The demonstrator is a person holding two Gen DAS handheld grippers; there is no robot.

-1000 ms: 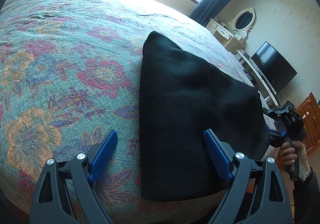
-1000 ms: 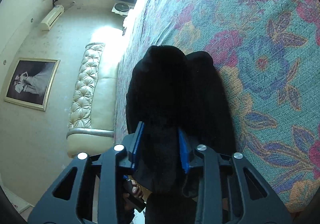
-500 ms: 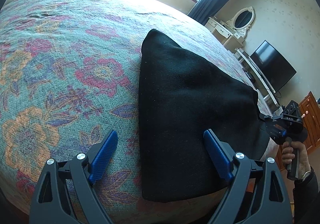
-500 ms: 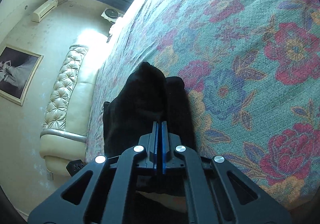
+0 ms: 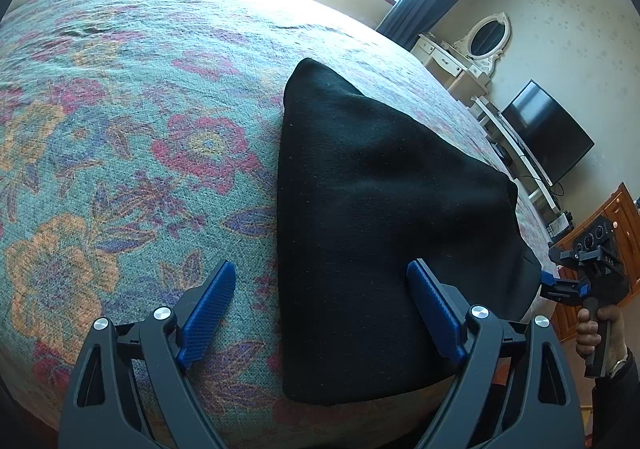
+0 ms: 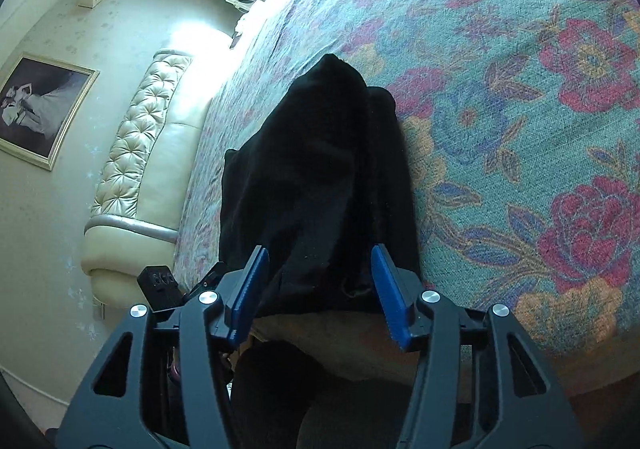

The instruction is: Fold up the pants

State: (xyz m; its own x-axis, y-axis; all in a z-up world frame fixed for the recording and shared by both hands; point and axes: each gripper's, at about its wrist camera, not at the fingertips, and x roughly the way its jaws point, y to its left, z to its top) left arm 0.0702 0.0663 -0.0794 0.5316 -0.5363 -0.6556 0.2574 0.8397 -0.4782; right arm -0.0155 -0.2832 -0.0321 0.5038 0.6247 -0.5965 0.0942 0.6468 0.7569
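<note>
The black pants [image 5: 372, 217] lie folded into a compact block on the floral bedspread [image 5: 120, 129], near the bed's front edge. My left gripper [image 5: 320, 309] is open and empty, hovering just before the fold's near left corner. My right gripper [image 6: 320, 285] is open and empty at the near end of the pants [image 6: 320, 177], its blue fingers [image 6: 386, 289] apart on either side of the cloth edge. The right gripper also shows in the left wrist view [image 5: 560, 285], just off the fold's right side.
A cream tufted headboard [image 6: 132, 169] and a framed picture [image 6: 36, 109] stand at the bed's head. A vanity [image 5: 472, 53], a TV [image 5: 548, 133] and a wooden cabinet [image 5: 620, 217] line the far wall. The bed's front edge [image 6: 380, 349] drops off under the right gripper.
My right gripper, shut half a second ago, has opened and pulled back a little from the pants' edge. The left gripper and the pants have stayed put.
</note>
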